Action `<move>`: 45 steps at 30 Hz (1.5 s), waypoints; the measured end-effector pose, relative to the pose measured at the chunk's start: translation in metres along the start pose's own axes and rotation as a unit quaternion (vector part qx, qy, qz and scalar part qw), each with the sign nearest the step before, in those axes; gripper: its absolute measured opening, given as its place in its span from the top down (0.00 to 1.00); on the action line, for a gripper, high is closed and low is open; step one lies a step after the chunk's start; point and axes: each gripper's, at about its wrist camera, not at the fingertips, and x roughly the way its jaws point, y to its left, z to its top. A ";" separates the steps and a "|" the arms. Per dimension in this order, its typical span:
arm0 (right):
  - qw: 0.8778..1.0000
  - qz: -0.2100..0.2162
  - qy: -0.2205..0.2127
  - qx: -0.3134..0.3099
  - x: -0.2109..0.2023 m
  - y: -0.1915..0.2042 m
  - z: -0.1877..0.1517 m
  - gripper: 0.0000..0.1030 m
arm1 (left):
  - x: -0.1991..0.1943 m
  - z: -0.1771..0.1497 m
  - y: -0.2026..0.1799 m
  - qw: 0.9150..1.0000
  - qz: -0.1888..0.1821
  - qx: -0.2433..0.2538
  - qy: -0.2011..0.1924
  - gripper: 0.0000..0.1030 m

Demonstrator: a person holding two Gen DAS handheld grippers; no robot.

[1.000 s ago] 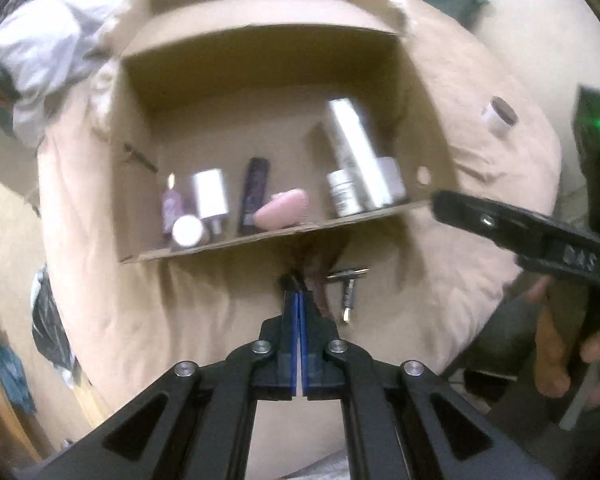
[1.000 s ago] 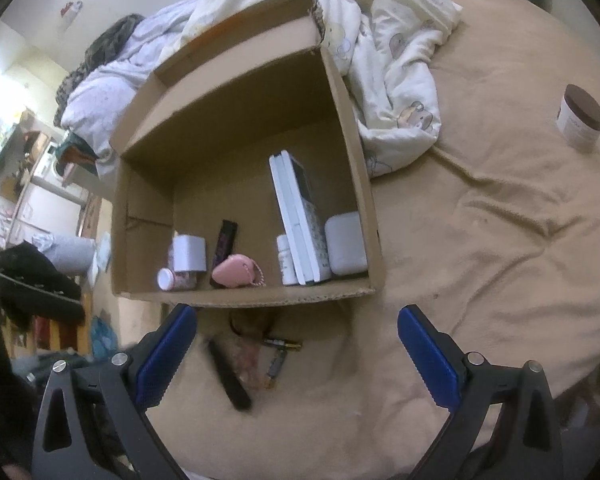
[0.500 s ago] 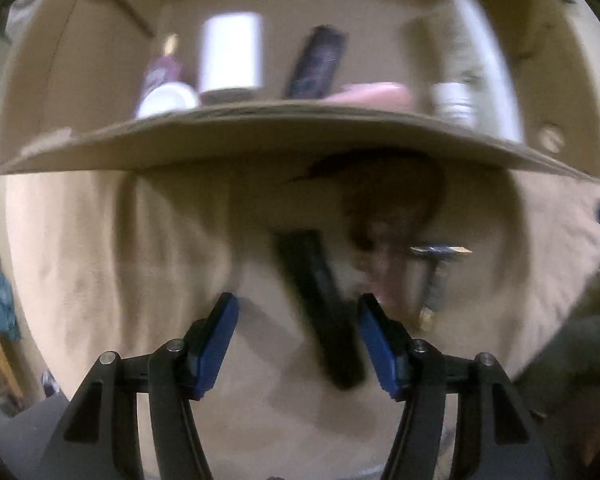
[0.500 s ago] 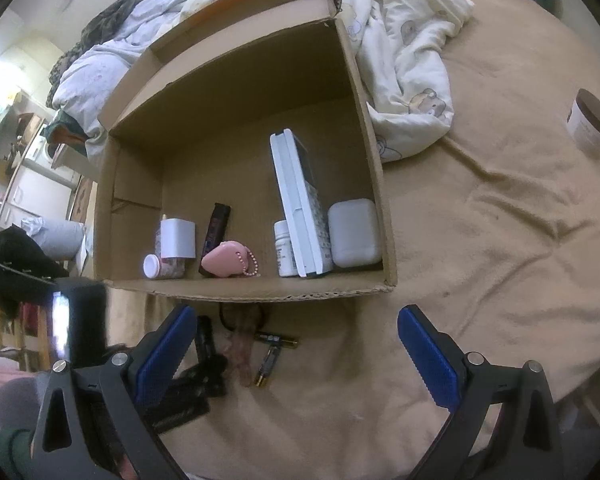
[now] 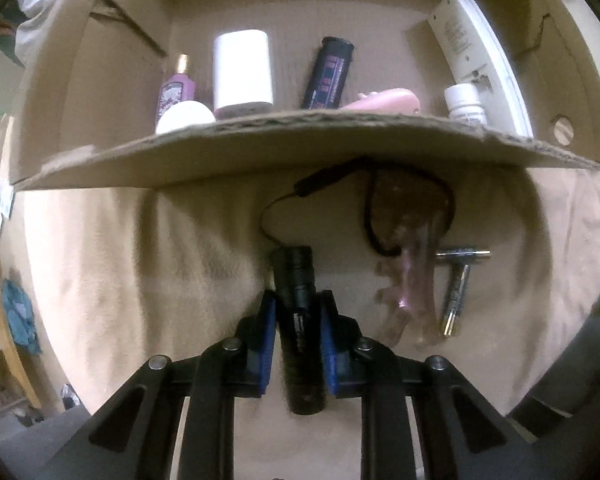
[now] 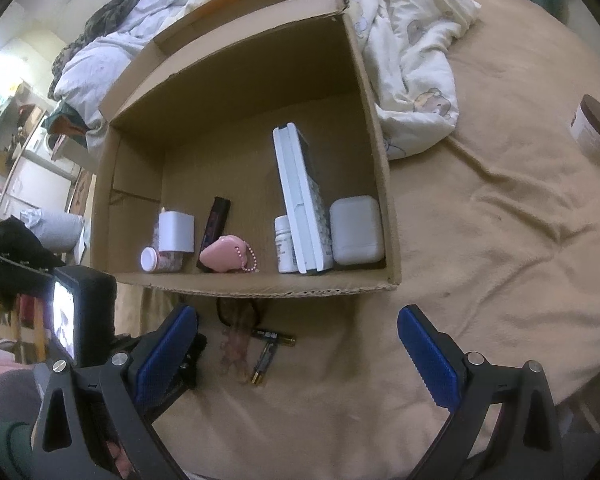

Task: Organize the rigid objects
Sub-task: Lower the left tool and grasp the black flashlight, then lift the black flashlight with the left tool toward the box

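A black flashlight [image 5: 294,272] with a thin lanyard lies on the tan blanket just in front of the cardboard box [image 5: 260,148]. My left gripper [image 5: 298,308] points straight down over it; its jaws are closing and the blue pads [image 5: 268,320] touch both sides of the barrel. To the right lie a translucent pink hair claw [image 5: 412,280] and two batteries [image 5: 456,292]. My right gripper [image 6: 296,344] hovers open and empty above the batteries [image 6: 270,350], in front of the box [image 6: 260,286].
Inside the box stand a perfume bottle [image 5: 176,88], a white case [image 5: 242,70], a dark tube [image 5: 328,74], a pink pouch [image 6: 226,254], a pill bottle [image 6: 286,250], a white slab [image 6: 300,200] and an earbud case [image 6: 356,230]. A brown-lidded jar [image 6: 594,128] and a rumpled quilt [image 6: 412,40] lie farther back.
My left gripper dropped towards the blanket, opened, and has come in around the black flashlight. The right gripper has stayed open and nearly still.
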 end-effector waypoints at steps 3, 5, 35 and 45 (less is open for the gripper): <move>1.000 -0.003 0.000 -0.002 0.000 0.000 -0.001 0.00 | -0.018 -0.002 0.011 1.000 -0.007 -0.015 -0.020 0.83; 1.000 -0.006 0.002 0.002 0.000 -0.002 -0.001 0.00 | -0.044 -0.006 0.015 0.998 -0.018 -0.018 -0.053 0.83; 0.995 0.045 0.082 -0.044 0.075 0.053 -0.002 0.36 | -0.175 -0.001 0.052 0.964 -0.085 -0.054 -0.246 0.83; 0.993 0.071 0.089 -0.042 0.094 0.058 -0.005 0.36 | -0.138 -0.001 0.087 0.977 -0.018 -0.096 -0.188 0.83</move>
